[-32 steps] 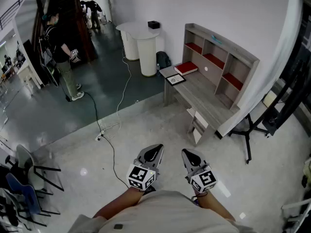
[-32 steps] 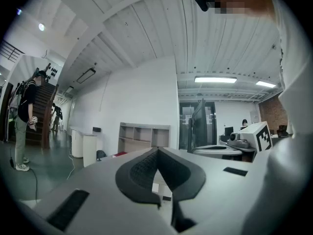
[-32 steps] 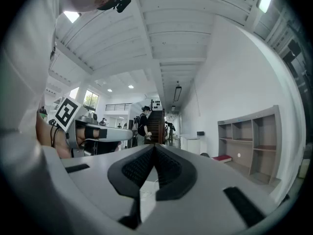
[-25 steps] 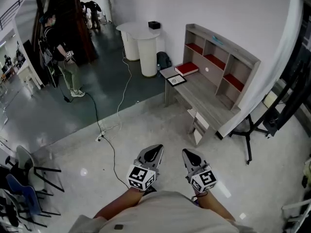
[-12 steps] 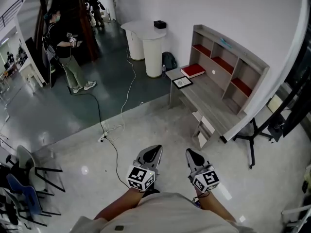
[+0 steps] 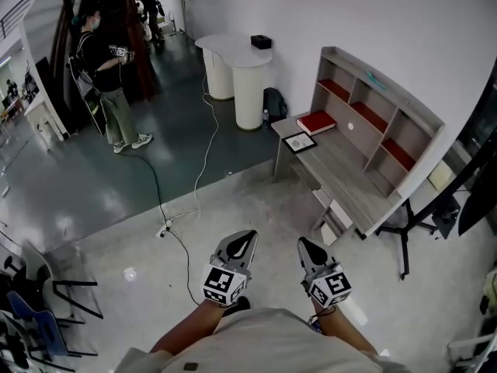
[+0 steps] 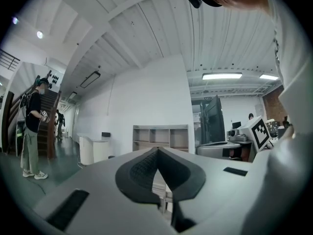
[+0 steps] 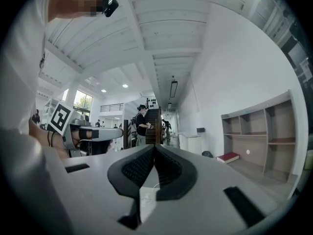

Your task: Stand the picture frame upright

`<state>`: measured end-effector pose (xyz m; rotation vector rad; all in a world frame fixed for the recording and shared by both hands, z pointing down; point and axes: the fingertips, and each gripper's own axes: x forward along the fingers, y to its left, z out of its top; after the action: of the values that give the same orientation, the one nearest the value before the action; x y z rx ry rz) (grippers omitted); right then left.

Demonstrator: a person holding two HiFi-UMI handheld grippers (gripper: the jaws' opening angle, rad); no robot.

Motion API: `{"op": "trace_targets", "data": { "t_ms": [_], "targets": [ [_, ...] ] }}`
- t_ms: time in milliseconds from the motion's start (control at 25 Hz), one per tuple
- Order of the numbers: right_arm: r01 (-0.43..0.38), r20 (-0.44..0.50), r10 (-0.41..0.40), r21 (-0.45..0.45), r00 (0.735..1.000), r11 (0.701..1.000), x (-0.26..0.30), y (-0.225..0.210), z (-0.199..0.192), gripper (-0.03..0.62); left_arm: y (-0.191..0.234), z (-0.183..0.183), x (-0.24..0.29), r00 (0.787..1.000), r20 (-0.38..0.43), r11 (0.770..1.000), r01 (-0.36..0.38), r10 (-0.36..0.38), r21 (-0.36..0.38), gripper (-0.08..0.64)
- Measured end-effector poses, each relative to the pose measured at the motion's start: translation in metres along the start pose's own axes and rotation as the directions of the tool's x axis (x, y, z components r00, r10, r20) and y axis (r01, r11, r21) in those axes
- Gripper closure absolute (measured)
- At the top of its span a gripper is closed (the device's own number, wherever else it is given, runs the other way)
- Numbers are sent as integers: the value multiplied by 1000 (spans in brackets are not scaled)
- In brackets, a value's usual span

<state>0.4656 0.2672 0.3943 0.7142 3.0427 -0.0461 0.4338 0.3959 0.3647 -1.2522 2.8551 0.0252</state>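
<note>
Head view: the small black-edged picture frame lay flat on the grey wooden worktop, just beside a red book and well apart from the left tongs and right tongs.

Left gripper view: the tongs were pressed together, empty.

Right gripper view: likewise together, holding nothing.

By my judgement nothing was done yet; approach, grasp and standing were all left.

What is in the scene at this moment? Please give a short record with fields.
picture frame: lying flat on the desk
red book: flat on the desk, beside the frame
left gripper: shut, empty, over the floor, apart from the desk
right gripper: shut, empty, over the floor, apart from the desk
task state: frame not yet upright
</note>
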Motion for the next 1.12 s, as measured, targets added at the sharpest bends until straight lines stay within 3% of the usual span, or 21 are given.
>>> {"op": "trace_targets", "data": {
  "t_ms": [480,800,1120],
  "targets": [
    [27,-9,-27,-23,1000,999,129,17,8,572,133,3,22,999,-21,999,48,-48,-16,544],
    [18,-41,-20,-40,999,999,181,0,-1,572,181,-14,42,999,-37,998,31,-33,-63,543],
    [-3,-40,2,-22,999,1000,230,-37,-14,572,214,-23,80,998,-58,999,2,-4,-37,543]
  ]
}}
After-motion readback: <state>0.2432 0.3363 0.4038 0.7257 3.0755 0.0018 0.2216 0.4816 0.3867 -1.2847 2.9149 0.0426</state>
